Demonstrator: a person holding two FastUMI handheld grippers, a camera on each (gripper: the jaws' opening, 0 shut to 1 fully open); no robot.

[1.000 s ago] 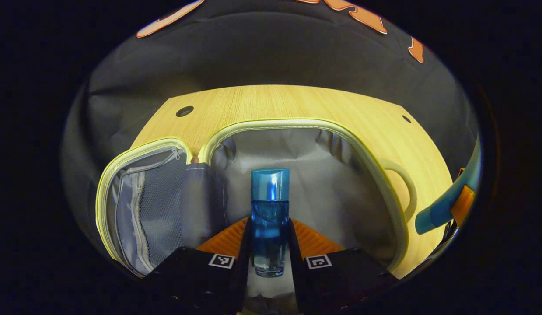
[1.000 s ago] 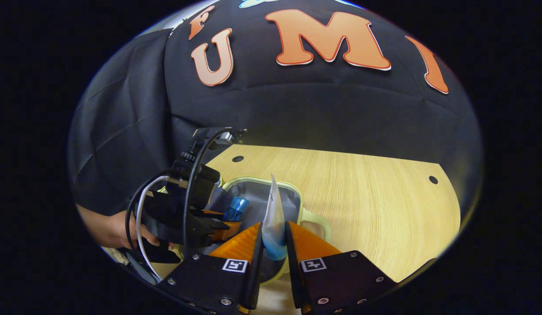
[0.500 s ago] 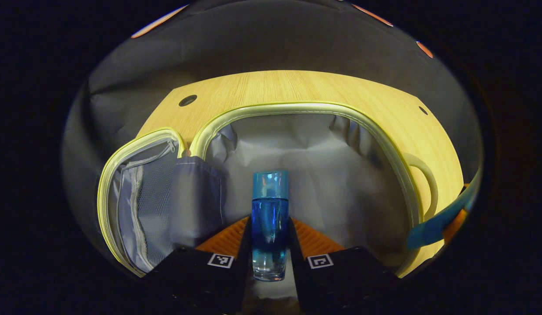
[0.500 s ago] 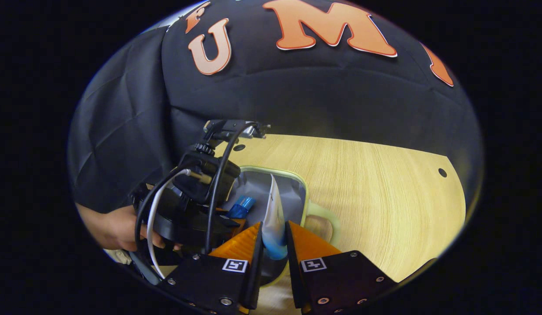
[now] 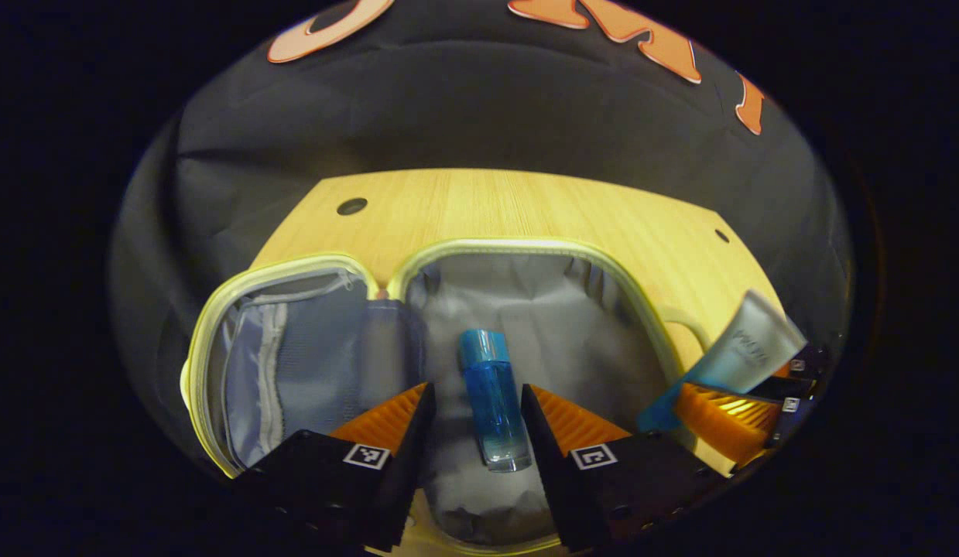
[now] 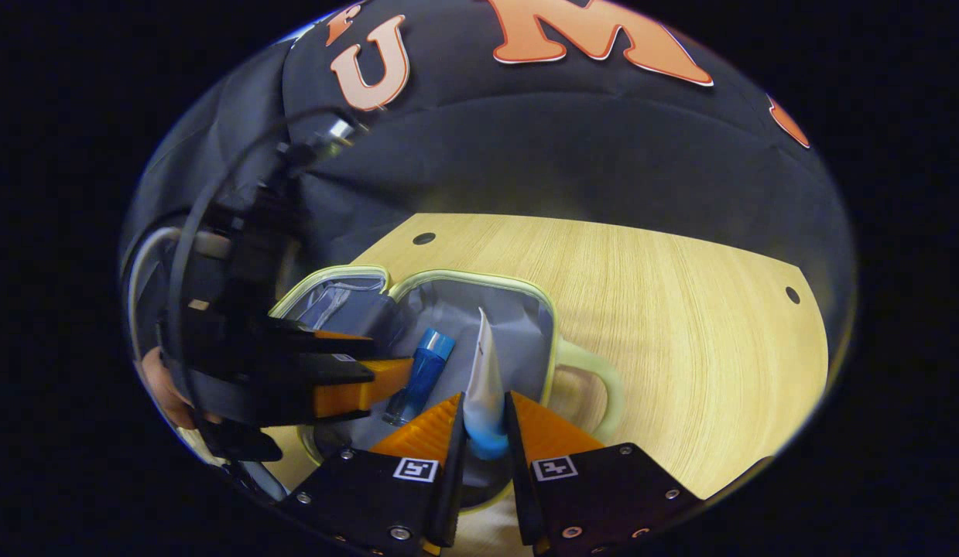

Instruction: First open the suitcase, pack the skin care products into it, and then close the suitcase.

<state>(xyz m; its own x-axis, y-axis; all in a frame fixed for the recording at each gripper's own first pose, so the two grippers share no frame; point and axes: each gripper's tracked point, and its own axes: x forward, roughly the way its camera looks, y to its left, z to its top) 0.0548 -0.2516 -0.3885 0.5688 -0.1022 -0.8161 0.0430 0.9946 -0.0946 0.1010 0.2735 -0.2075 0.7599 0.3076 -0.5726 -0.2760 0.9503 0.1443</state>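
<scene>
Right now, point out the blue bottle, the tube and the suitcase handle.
blue bottle (image 5: 493, 410), left gripper view, middle of its body.
tube (image 6: 484, 379), right gripper view, its pale body above the fingers.
suitcase handle (image 6: 612, 387), right gripper view, its outer curve.

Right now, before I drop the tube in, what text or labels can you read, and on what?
Tube: faint print on its side, too blurred to read.
Blue bottle: no text visible.
Square markers on the left claw: black-and-white patterns, no words.
</scene>
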